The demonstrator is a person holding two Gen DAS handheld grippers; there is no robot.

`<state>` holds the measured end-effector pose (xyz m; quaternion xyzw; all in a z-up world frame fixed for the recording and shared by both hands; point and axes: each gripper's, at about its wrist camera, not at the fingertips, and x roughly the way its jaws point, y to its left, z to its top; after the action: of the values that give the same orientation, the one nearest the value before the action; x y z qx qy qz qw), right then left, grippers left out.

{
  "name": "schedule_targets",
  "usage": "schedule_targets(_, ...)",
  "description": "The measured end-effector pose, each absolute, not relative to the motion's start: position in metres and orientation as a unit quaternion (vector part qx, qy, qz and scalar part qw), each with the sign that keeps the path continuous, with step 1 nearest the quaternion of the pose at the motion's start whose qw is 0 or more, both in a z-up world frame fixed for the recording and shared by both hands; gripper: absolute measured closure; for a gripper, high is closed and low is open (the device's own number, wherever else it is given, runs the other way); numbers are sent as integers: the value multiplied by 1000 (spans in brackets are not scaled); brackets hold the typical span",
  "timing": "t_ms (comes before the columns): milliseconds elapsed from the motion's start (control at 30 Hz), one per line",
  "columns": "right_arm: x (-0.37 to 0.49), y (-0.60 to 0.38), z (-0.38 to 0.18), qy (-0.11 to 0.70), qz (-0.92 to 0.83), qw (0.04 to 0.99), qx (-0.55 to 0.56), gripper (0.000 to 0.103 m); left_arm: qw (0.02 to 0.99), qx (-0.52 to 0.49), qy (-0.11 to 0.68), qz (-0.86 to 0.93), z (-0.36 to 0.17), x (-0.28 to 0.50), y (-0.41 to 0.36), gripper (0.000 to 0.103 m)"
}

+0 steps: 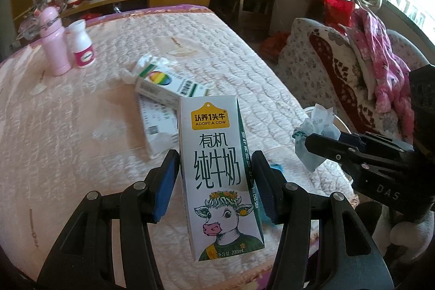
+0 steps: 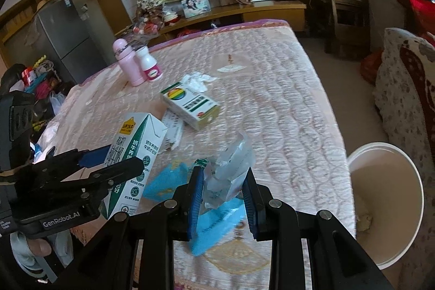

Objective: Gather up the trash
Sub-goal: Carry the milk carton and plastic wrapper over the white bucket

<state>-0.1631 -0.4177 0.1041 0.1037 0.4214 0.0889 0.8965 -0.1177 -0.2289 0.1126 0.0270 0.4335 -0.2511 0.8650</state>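
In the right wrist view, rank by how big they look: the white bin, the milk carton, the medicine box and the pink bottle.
1. white bin
2. milk carton, nearer the camera, so partly flattered
3. medicine box
4. pink bottle; it looks close to the box and stands farther off, so that order is unsure.

White-green milk carton (image 1: 217, 170), pink quilted cover (image 1: 81, 127), seemingly pale-blue wrapper (image 2: 228, 170).

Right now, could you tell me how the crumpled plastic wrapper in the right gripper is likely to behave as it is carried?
The wrapper looks thin and creased, so it is probably floppy and very light. It sticks up loosely above the right gripper, so it may flap or sag. Its glossy film could slip if the grip eases before the white bin.
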Motion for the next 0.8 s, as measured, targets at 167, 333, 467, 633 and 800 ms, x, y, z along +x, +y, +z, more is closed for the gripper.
schedule_targets(167, -167, -438, 106, 422, 63, 899, 97, 76, 860, 31, 434, -267, 115, -119, -249, 50)
schedule_targets(333, -172, -463, 107, 423, 38, 901, 92, 76, 855, 40, 432, -284, 119, -122, -272, 50)
schedule_targets(467, -177, -483, 108, 422, 16, 902, 85, 76, 850, 45, 431, -298, 121, -124, -292, 50)
schedule_targets(633, -183, -506, 105, 423, -2, 902, 91, 76, 843, 56, 433, -315, 121, -127, -320, 50)
schedule_targets(800, -192, -526, 99, 425, -18, 900, 97, 76, 834, 66, 439, -329, 117, -131, -350, 50)
